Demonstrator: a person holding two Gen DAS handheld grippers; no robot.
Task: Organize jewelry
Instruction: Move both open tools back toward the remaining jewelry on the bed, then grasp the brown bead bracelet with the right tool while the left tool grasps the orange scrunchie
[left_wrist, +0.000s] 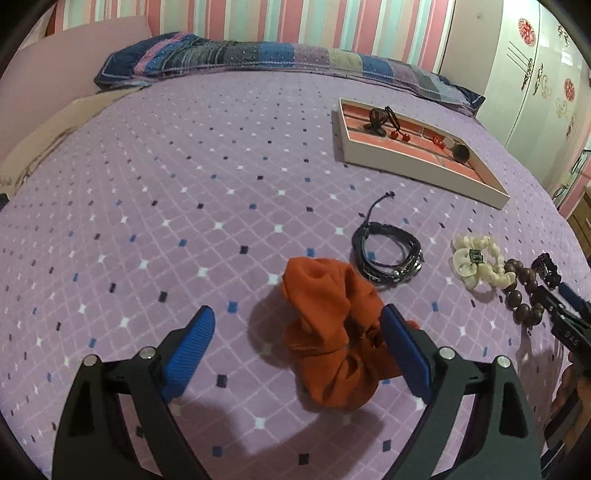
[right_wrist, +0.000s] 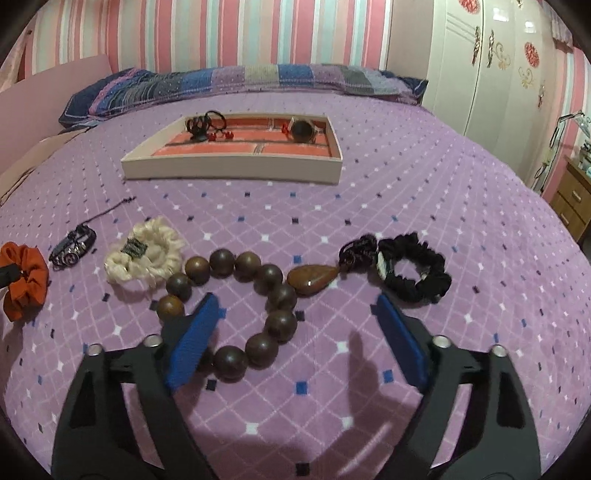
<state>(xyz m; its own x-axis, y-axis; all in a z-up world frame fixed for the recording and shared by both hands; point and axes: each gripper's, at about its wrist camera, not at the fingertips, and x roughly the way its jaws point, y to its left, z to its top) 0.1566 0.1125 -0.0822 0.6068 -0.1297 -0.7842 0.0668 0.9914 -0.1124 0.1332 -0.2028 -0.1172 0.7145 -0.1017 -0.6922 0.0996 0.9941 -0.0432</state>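
Note:
On the purple bedspread lie an orange scrunchie (left_wrist: 332, 332), a black cord bracelet (left_wrist: 388, 256), a cream scrunchie (left_wrist: 476, 260), a brown wooden bead bracelet (right_wrist: 255, 295) with a teardrop pendant (right_wrist: 312, 280), and a black scrunchie (right_wrist: 413, 273). My left gripper (left_wrist: 299, 332) is open; the orange scrunchie lies between its blue pads, against the right pad (left_wrist: 402, 343). My right gripper (right_wrist: 295, 325) is open over the bead bracelet, the left pad (right_wrist: 192, 343) on the bead loop. A white jewelry tray (right_wrist: 229, 166) with orange compartments holds dark hair ties, red beads and a round dark piece.
A patchwork pillow (right_wrist: 221, 83) lies along the far edge of the bed. A white wardrobe (right_wrist: 491, 74) and a wooden drawer unit (right_wrist: 574, 199) stand at the right. The right gripper shows at the right edge of the left wrist view (left_wrist: 569, 317).

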